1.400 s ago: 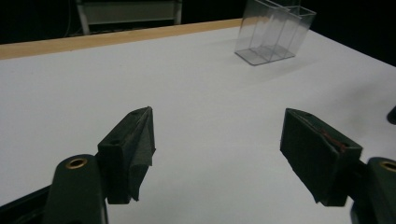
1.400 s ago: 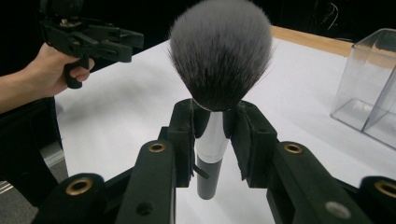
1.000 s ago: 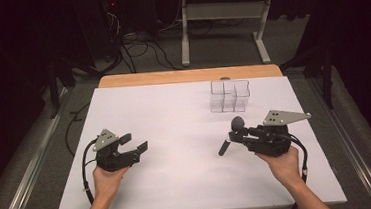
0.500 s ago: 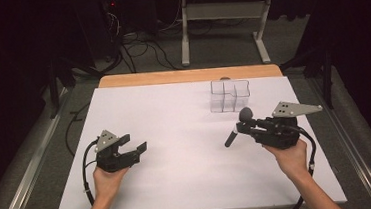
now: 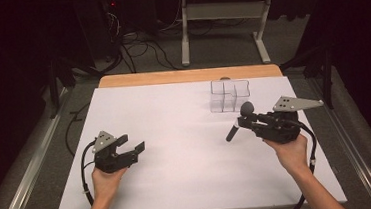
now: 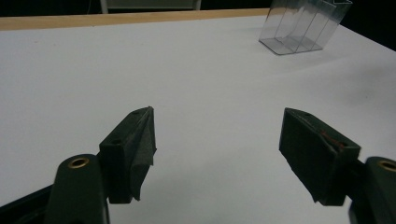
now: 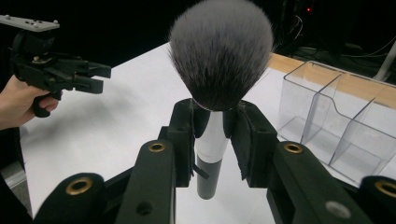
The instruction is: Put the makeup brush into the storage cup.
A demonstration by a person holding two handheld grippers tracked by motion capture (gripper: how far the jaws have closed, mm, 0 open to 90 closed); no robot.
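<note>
A makeup brush (image 7: 219, 60) with a fluffy grey head and a white and dark handle stands between the jaws of my right gripper (image 7: 213, 140), which is shut on its handle. From above, the brush (image 5: 240, 120) hangs tilted over the right side of the white table, with my right gripper (image 5: 249, 123) just in front of a clear plastic organizer (image 5: 229, 95). My left gripper (image 5: 132, 144) rests at the left, open with nothing between its pads (image 6: 140, 140). The clear organizer (image 6: 303, 25) lies far ahead of the left jaws, and the organizer (image 7: 336, 126) sits right of the brush.
The white table top (image 5: 176, 135) has a wooden strip (image 5: 186, 76) along its far edge. Beyond it are cables and a grey table frame (image 5: 222, 26) on the floor. The other hand with its gripper (image 7: 56, 70) shows at the left of the right gripper view.
My right gripper has carried the brush up and back toward the clear organizer, turning the brush head upward. The left gripper has stayed where it was.
</note>
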